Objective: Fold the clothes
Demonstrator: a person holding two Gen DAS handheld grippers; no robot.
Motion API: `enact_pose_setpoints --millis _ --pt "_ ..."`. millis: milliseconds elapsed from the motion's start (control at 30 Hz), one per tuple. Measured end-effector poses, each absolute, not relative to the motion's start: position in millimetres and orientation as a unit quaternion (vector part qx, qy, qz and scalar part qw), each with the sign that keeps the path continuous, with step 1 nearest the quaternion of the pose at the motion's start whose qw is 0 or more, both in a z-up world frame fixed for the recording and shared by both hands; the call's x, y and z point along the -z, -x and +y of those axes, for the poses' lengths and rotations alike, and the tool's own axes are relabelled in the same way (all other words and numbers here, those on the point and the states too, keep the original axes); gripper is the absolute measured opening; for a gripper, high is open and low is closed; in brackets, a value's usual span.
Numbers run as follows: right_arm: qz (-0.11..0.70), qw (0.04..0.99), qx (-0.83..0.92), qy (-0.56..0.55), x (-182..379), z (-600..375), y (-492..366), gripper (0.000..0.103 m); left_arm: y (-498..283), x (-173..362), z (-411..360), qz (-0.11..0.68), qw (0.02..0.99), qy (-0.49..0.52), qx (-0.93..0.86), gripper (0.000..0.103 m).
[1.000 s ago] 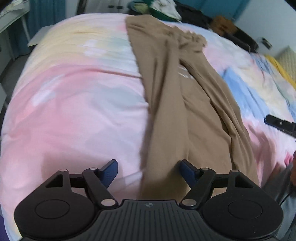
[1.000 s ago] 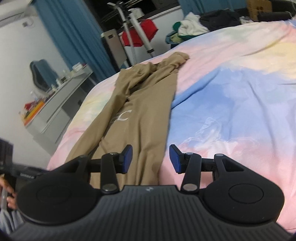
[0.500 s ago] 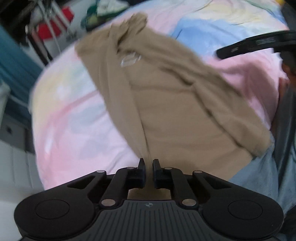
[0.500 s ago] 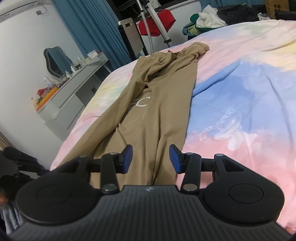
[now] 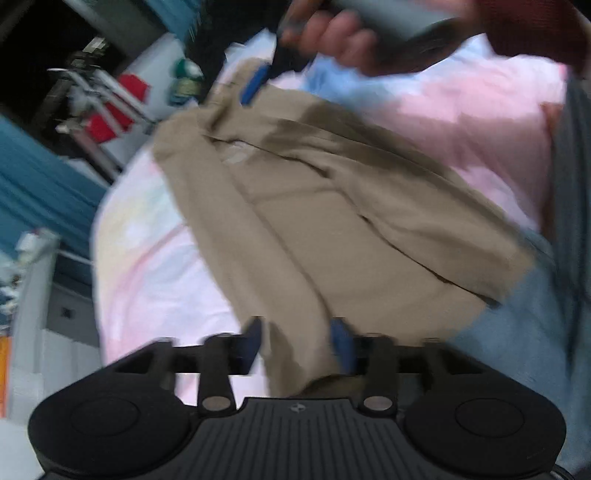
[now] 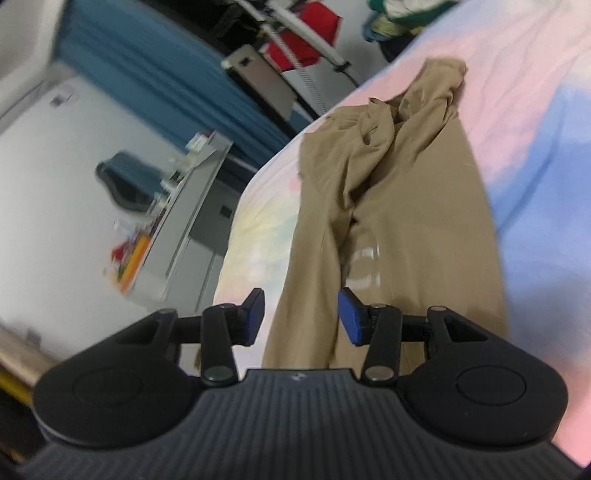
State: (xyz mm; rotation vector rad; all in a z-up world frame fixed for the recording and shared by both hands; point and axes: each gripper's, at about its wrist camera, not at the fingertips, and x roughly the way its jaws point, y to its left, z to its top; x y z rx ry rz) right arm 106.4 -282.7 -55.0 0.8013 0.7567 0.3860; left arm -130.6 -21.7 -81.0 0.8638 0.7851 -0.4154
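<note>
A tan long-sleeved garment [image 5: 332,221] lies lengthwise on a pastel bedspread [image 5: 147,258], folded into a long strip with a small white print. My left gripper [image 5: 297,341] is open, with the garment's near hem lying between its fingers. The view is blurred. My right gripper [image 6: 301,314] is open over the strip's left fold, nothing held. The garment [image 6: 413,221] stretches away from it toward bunched sleeves at the far end. The right gripper's blue pad [image 5: 255,83] and the hand holding it show at the top of the left wrist view.
A white desk [image 6: 184,206] with clutter stands left of the bed. Blue curtains [image 6: 166,74], a red item on a stand [image 6: 306,33] and a clothes pile [image 6: 391,18] lie beyond the bed's far end. The person's jeans [image 5: 535,332] are at the near right.
My left gripper was open, shut at the garment's hem half a second ago, and is open again now. The right gripper moved left and forward over the garment and tilted.
</note>
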Motion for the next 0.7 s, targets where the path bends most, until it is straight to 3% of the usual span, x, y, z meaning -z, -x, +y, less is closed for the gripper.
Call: enact_pose_setpoints --millis 200,333,367,467,500,700 --pt "0.383 0.833 -0.168 -0.361 101 -254 -185 0.047 121 104 -24 0.419 0.797 -0.386 0.199 0.052" --pt "0.375 0.861 -0.183 -0.291 114 -234 -198 0.046 118 106 -27 0.412 0.797 -0.394 0.198 0.041" --pt "0.369 0.865 -0.186 -0.285 117 -231 -198 0.043 117 105 -27 0.409 0.8 -0.393 0.196 0.04" --pt "0.351 0.876 -0.183 -0.275 116 -226 -196 0.016 119 101 -27 0.395 0.811 -0.387 0.192 0.023" --pt "0.345 0.88 -0.187 -0.268 112 -223 -194 0.011 122 99 -27 0.389 0.816 -0.383 0.191 0.016" --pt "0.307 0.899 -0.185 -0.253 86 -227 -185 0.006 132 79 -27 0.366 0.843 -0.339 0.201 0.008"
